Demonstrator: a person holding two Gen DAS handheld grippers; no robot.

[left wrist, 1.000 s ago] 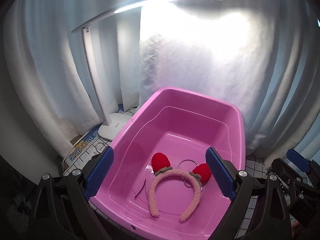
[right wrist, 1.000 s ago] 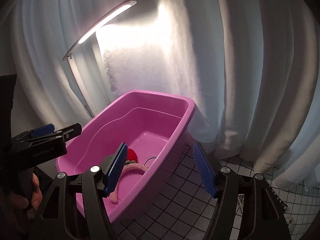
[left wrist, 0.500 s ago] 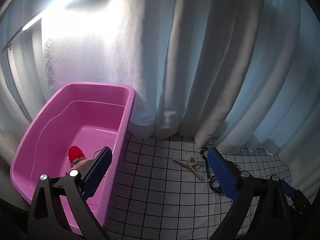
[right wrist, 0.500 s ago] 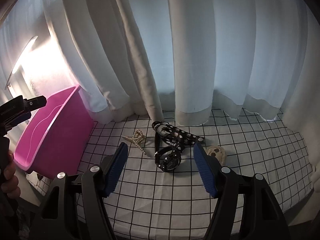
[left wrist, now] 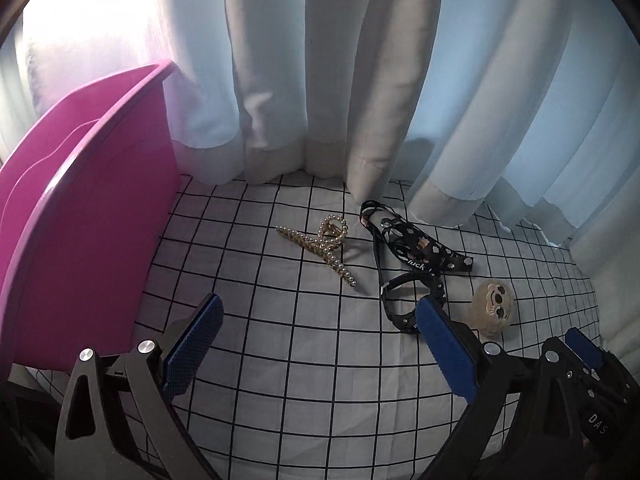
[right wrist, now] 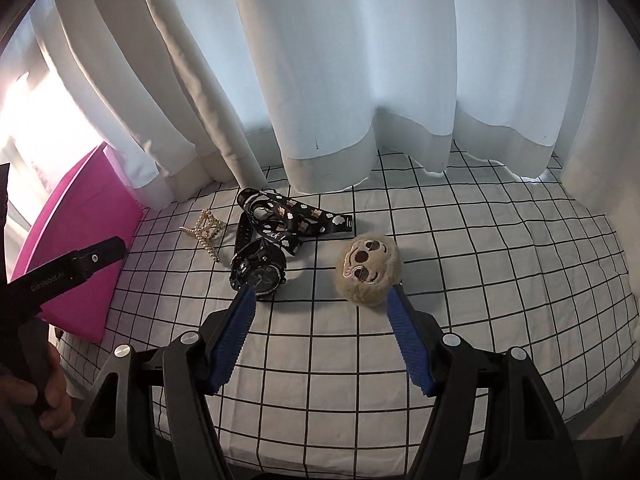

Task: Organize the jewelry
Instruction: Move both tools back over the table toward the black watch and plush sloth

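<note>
Right wrist: person's hand [right wrist: 28, 396], watch [right wrist: 258, 266] face | left: neither | both tools spread, empty

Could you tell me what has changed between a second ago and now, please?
Both grippers swung away from the pink tub to the right, over the checked cloth. The left gripper now faces the pearl hair claw, the right gripper the black watch and plush sloth face. Nothing was grasped or released; both stay open and empty. The items on the cloth have not moved in the last half second.
</note>
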